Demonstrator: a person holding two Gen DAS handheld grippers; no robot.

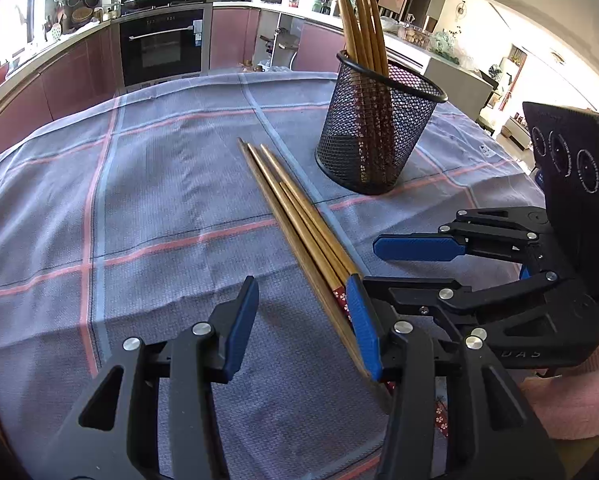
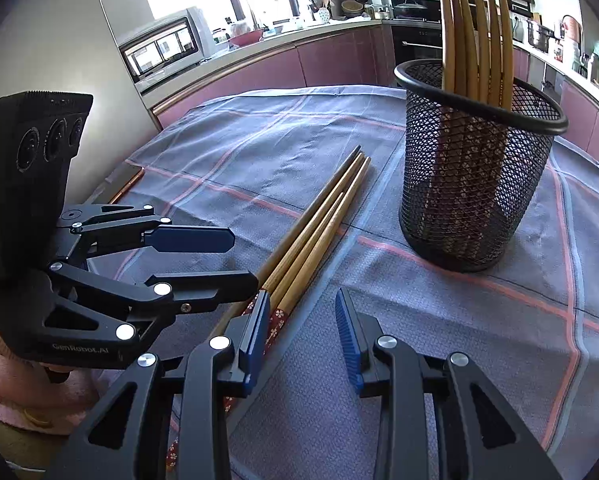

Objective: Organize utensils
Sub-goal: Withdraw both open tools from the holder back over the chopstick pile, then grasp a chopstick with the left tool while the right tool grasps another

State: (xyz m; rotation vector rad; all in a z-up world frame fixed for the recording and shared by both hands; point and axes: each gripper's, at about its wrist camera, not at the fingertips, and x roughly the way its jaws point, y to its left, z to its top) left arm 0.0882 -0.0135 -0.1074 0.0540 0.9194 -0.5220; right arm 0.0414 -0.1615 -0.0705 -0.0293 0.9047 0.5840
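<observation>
- Left wrist view: your left gripper [image 1: 305, 320] has its 2 blue pads apart with nothing clamped; bare cloth shows between them.
- Its right pad [image 1: 363, 328] sits just beside the patterned ends of the loose chopsticks [image 1: 295, 216]; whether it touches them, you cannot tell.
- Those 4 chopsticks lie flat on the cloth in a tight bundle, tips pointing away toward the far edge.
- Your right gripper [image 1: 395, 268] shows at the right of this view, jaws apart, low over the cloth beside the same bundle.
- Right wrist view: your right gripper [image 2: 301, 336] also has its pads apart and empty, the left pad [image 2: 255, 344] over the red flowered ends of the chopsticks [image 2: 311, 232].
- The left gripper [image 2: 239, 260] reaches in from the left, near the bundle.
- The black mesh cup [image 2: 471, 184] stands upright beyond and right of the bundle, apart from it, with several chopsticks standing in it.
- Everything rests on a grey checked tablecloth [image 2: 479, 320] with pink and blue lines; kitchen counters [image 1: 59, 44] run behind.
</observation>
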